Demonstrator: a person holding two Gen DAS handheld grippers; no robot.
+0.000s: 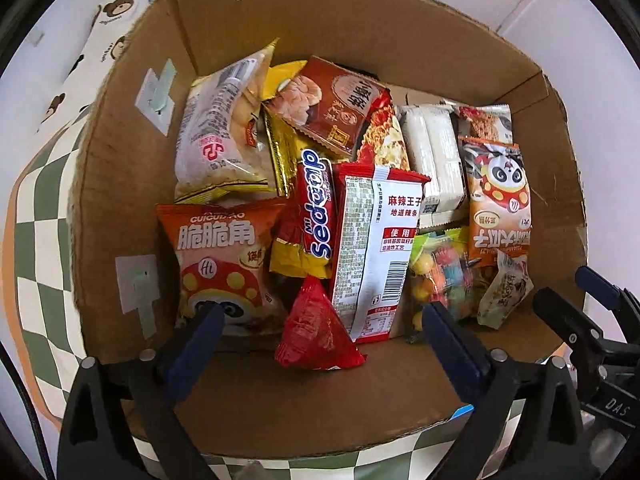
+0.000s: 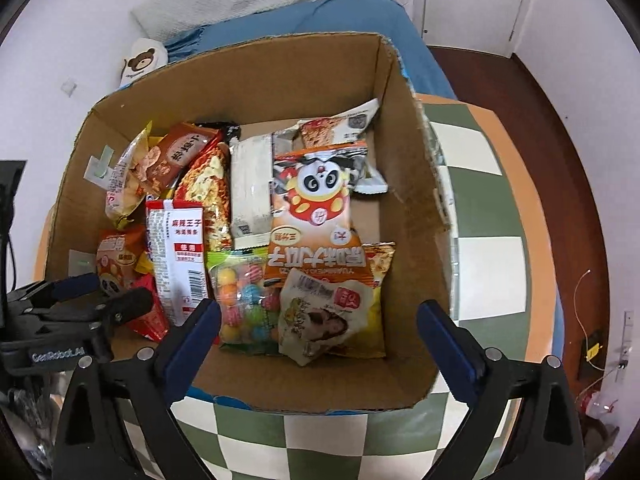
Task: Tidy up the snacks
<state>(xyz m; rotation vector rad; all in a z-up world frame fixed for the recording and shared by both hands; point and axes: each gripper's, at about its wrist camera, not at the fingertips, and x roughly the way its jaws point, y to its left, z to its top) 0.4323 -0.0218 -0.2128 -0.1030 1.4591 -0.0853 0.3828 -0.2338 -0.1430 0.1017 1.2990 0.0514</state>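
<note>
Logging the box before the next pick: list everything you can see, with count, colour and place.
cardboard box: one, brown, on checked cloth
snack packets: many, mixed, inside box
red triangular packet: one, near side
gumball bag: one, multicoloured, near side
panda packet: one, orange-white, right half
checked cloth: one, green-white, under box
blue blanket: one, behind box
left gripper: open, empty, over box
right gripper: open, empty, over box

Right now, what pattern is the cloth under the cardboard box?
A green and white check with an orange border; the cloth shows best in the right wrist view.
</note>
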